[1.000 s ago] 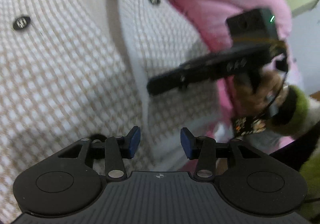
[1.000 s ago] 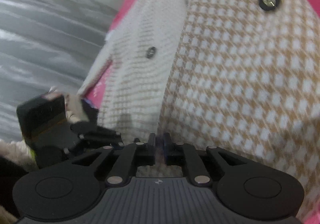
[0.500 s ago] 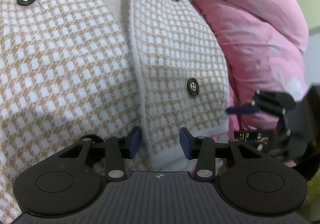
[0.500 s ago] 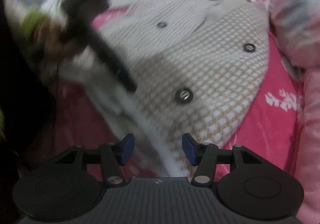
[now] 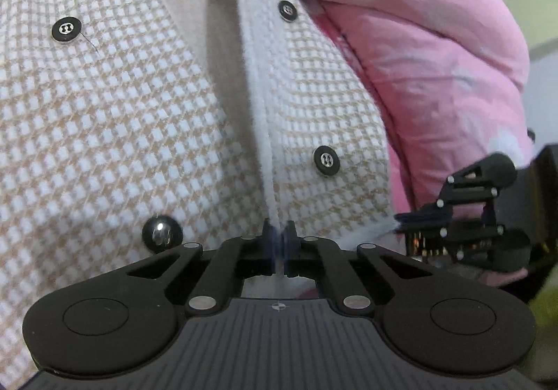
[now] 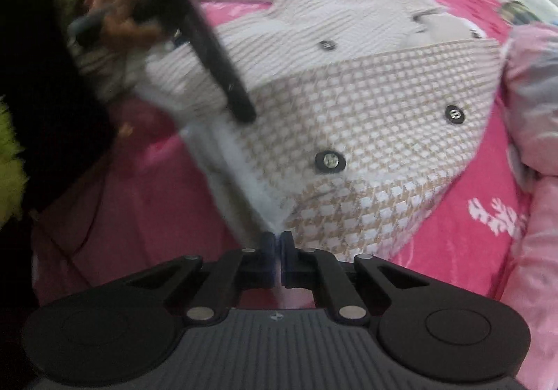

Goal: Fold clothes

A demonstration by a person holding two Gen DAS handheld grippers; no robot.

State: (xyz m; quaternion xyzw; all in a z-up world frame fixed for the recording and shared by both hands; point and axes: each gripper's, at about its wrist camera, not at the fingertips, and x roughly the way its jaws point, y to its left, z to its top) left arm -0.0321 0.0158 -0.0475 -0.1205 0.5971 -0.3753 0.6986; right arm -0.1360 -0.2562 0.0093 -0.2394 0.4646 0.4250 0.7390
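Looking through the left wrist view first: my left claw (image 5: pixel 278 243) is clamped tight on the white front edge of the houndstooth cardigan (image 5: pixel 122 132), pads pinching the trim just below centre. Beige-and-white checks fill most of this view, with black buttons (image 5: pixel 326 161) on both sides of the placket. Pink quilt (image 5: pixel 436 52) bunches up at right, touching the cardigan's side. Right claw (image 5: pixel 418 217) shows at the right edge, closed on the cardigan's hem corner.

Right wrist view: my right claw (image 6: pixel 278 243) is pinched shut on the cardigan's (image 6: pixel 366 118) lower corner, fabric rising from the pads. Cardigan lies spread on the bright pink bedsheet (image 6: pixel 464 243), collar toward the far end. Left claw (image 6: pixel 244 113) comes in from upper left, blurred, tip down on the front edge; a hand (image 6: pixel 118 3) with a green cuff holds it. Quilt (image 6: pixel 533 93) sits at right.
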